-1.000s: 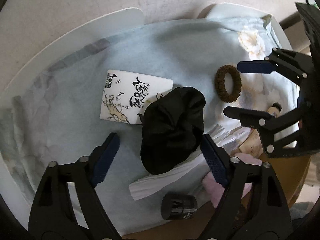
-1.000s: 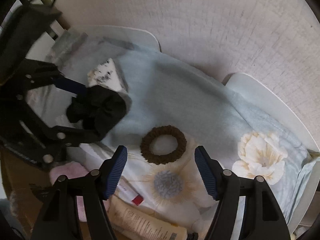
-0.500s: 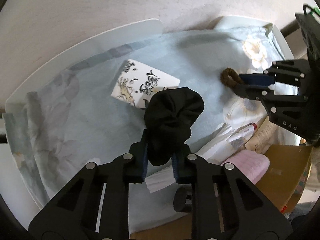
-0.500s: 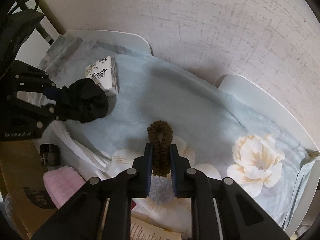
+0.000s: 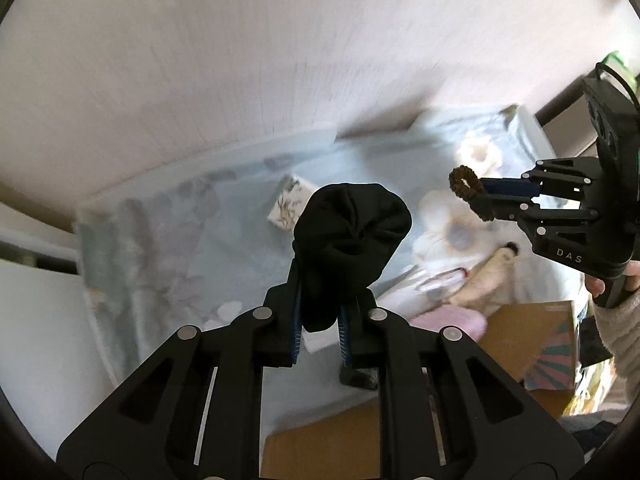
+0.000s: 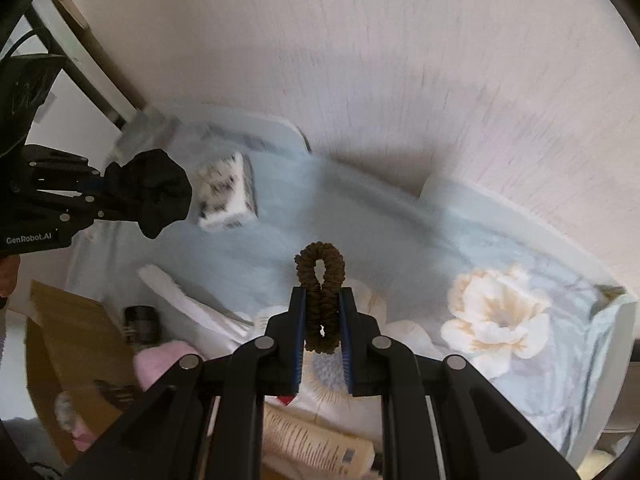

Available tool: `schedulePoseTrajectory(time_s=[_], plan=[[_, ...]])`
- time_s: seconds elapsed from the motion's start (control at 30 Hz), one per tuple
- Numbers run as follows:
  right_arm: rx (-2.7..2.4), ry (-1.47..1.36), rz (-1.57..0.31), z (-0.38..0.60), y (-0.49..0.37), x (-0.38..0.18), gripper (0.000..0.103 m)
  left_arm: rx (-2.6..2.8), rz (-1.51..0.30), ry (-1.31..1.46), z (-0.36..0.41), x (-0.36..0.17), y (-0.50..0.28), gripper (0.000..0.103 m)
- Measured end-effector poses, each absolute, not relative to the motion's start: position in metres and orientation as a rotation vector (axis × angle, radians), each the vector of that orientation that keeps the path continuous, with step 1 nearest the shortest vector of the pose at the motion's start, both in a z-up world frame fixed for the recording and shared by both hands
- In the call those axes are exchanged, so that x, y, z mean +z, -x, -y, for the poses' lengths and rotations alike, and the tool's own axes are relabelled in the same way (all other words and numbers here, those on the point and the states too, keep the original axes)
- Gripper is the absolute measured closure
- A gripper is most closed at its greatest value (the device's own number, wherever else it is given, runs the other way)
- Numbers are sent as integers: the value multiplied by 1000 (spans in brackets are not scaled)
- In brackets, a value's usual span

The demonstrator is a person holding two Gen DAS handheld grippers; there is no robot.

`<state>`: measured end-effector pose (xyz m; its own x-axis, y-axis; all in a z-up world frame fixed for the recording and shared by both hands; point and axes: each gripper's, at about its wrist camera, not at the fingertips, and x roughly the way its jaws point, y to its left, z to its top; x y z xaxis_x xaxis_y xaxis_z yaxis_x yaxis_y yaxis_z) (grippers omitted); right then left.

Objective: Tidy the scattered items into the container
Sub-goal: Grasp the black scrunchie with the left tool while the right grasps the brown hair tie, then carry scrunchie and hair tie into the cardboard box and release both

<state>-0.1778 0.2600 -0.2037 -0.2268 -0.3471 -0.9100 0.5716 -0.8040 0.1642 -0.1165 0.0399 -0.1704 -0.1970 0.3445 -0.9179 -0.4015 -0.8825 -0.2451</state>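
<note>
Left gripper (image 5: 318,312) clamped on the black scrunchie (image 5: 348,236) — pinched between the pads, bulk bunched past the fingertips. Right gripper (image 6: 322,332) clamped on the brown hair tie (image 6: 320,280), squeezed into a loop sticking out beyond the tips. Both held clear above the blue floral cloth (image 6: 320,208). Cardboard box (image 5: 528,340) sits below and right of the left gripper — printed tissue pack (image 6: 224,196) lies on the cloth ahead.
</note>
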Motion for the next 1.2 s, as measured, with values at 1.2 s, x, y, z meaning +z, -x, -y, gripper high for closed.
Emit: schedulePoseTrajectory(time_s=[1.2], plan=[[-2052, -1501, -300, -279, -44, -136, 88, 2161, 198, 1911, -20, -151, -111, 91]])
